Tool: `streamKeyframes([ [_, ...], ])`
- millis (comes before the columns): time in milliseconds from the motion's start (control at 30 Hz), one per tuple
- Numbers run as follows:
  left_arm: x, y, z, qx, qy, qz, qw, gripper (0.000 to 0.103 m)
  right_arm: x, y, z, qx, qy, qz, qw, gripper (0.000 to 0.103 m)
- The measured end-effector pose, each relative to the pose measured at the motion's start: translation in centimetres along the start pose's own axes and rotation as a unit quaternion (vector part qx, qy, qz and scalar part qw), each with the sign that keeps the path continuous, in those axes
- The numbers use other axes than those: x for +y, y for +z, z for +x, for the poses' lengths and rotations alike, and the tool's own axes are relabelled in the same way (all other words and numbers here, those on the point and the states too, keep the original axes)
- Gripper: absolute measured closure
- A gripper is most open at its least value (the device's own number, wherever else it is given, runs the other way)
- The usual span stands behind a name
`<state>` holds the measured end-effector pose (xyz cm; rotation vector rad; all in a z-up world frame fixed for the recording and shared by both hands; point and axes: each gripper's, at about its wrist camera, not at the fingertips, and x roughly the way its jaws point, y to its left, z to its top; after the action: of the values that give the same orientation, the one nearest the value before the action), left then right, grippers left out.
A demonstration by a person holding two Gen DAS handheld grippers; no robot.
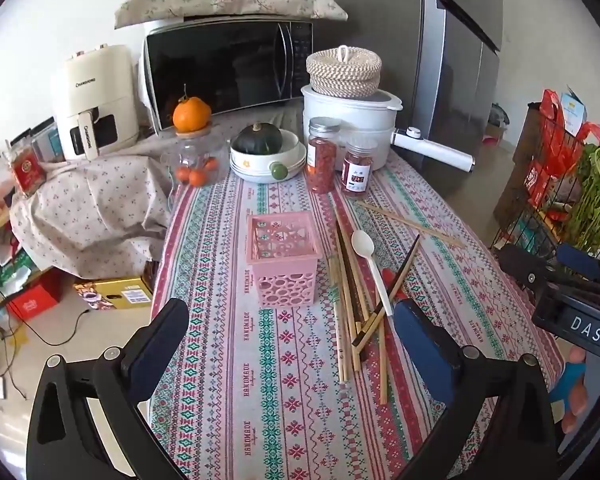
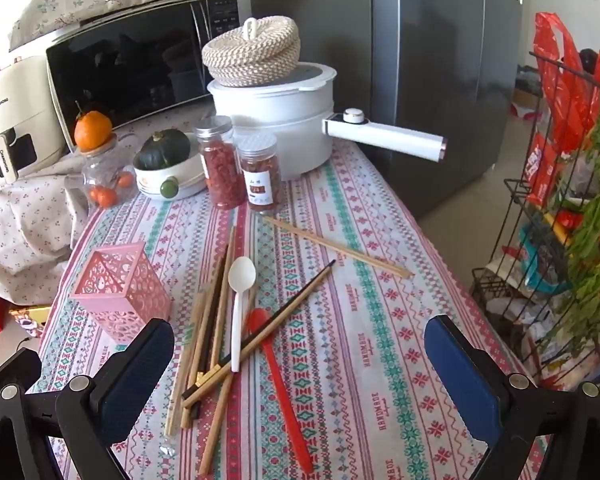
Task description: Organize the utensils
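Patterned cloth covers our bench (image 2: 380, 300). Chopsticks (image 2: 216, 320) and spoons (image 2: 240, 292) lie piled ahead of our left gripper (image 1: 292, 344) and right gripper (image 2: 300, 364), both spread wide and empty; light, stiff and slippery, so we pinch mid-shaft.

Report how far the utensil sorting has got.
Done: nothing; the pink basket stands empty. In hand: nothing; left gripper and right gripper are open. Left: the chopsticks, white spoon and red spoon lie on the tablecloth.
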<state>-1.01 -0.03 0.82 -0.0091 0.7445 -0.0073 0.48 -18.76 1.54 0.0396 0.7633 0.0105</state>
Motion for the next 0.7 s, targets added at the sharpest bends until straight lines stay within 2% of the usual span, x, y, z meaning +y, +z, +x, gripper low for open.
streamKeyframes([
  [400,0.01,-0.28,0.55,0.004,-0.018,-0.019,0.9996,0.000,-0.01,-0.43,-0.37,-0.008,-0.009,0.001,1.000,0.000],
  [700,-0.42,-0.50,0.76,0.014,-0.019,-0.003,0.9997,0.000,0.37,-0.33,-0.51,-0.011,-0.015,-0.011,1.000,0.000],
])
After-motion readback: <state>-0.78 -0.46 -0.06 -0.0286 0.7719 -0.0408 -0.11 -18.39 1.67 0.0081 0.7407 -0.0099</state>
